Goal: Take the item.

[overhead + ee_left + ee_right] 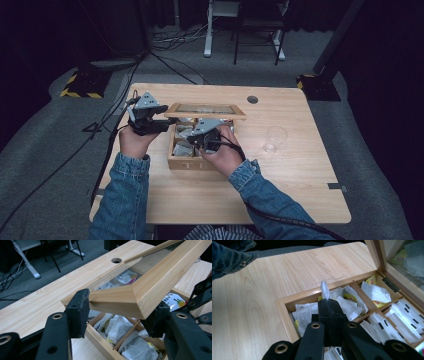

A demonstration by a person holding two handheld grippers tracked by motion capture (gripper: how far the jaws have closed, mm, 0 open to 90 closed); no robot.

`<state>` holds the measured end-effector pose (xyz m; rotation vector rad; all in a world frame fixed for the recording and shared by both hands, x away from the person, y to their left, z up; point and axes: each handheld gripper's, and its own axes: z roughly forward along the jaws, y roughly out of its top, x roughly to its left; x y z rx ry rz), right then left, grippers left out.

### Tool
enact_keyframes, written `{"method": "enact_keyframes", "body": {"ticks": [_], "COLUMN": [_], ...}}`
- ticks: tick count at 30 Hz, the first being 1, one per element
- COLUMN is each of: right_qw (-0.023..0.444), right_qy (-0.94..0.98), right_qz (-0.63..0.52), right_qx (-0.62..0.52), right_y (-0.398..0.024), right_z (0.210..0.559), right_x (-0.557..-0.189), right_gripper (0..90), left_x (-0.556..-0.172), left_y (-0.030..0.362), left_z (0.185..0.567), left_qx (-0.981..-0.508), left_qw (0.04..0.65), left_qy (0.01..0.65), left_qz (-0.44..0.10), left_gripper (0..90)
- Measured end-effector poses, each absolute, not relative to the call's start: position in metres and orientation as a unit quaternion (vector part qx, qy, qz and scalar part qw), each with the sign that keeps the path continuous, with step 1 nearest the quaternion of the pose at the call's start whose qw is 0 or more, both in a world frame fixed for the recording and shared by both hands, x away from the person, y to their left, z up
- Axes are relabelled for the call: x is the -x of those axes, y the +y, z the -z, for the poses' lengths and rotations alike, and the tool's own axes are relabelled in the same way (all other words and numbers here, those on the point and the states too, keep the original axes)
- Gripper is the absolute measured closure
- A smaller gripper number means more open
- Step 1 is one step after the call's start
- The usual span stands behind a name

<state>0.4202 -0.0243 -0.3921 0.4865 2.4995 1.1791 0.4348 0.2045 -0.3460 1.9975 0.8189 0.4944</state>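
Lid already up, left gripper clamped on its corner above the box; right gripper clenched on a teabag inside the box; lifting out left.

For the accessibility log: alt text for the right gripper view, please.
The right gripper is shut on a white tea bag, holding it above an open wooden box whose compartments hold more sachets. The raised glass lid stands at right.

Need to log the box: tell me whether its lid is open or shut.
Open. The lid is raised above the wooden box, its corner between the left tool's pads, tea bags exposed beneath.
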Motion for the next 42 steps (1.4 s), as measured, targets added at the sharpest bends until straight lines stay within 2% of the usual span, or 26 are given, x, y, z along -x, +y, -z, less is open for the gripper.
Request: {"method": "enact_keyframes", "body": {"ticks": [13, 42], "right_qw": [0.158, 0.186], "right_qy": [0.869, 0.846], "right_qz": [-0.431, -0.437], "right_qx": [-0.185, -0.243], "right_y": [-0.048, -0.124], "right_z": [0.377, 0.361], "right_x": [-0.411, -0.404], "right_gripper": [90.0, 90.0], "left_x": [-0.435, -0.435], "left_y": [0.205, 0.205], "left_z": [0.346, 0.346], "left_qx": [-0.807, -0.807], "left_qw": [0.447, 0.447], "left_qy": [0.331, 0.331], "left_qz": [-0.199, -0.200], "left_gripper": [45.2, 45.1]}}
